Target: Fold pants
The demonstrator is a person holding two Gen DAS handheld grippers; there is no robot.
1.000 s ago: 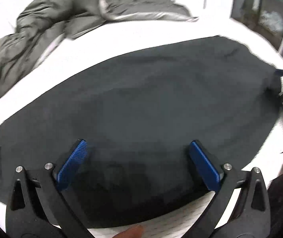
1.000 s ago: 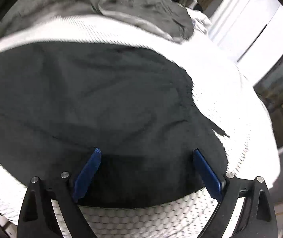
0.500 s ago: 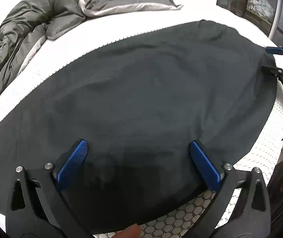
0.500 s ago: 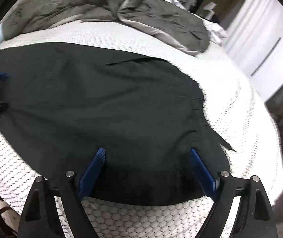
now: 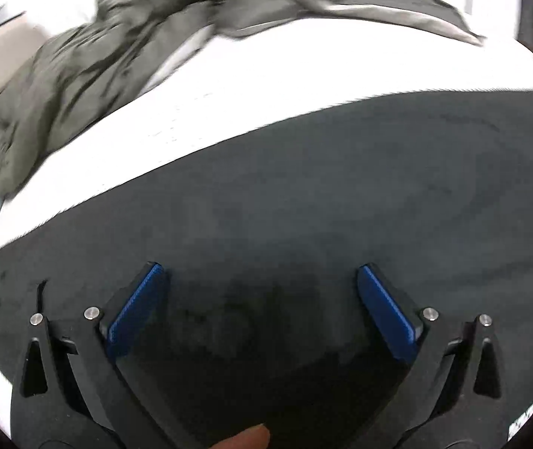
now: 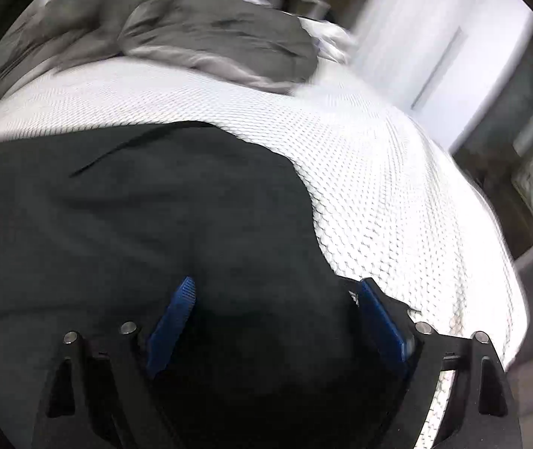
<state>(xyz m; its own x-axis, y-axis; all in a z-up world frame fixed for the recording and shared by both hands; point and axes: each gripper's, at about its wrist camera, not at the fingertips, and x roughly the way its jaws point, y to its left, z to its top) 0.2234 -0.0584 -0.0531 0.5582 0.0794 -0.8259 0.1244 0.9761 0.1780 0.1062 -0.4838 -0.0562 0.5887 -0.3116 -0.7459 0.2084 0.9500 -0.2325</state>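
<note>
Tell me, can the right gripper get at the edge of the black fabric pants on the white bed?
Probably yes. The right gripper hangs open over the black fabric pants, its blue pads wide apart beside their edge on the white textured bed cover. Nothing lies between.

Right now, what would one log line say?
pants: flat on bed | left claw: open | right claw: open | fold: not started

A bed [image 6: 397,187] with a white, honeycomb-textured cover carries everything here. Black pants [image 5: 341,205] lie spread flat across its near part, reaching close to the near edge. A rumpled grey-green duvet [image 6: 221,41] is bunched along the far side, apart from the pants.
</note>
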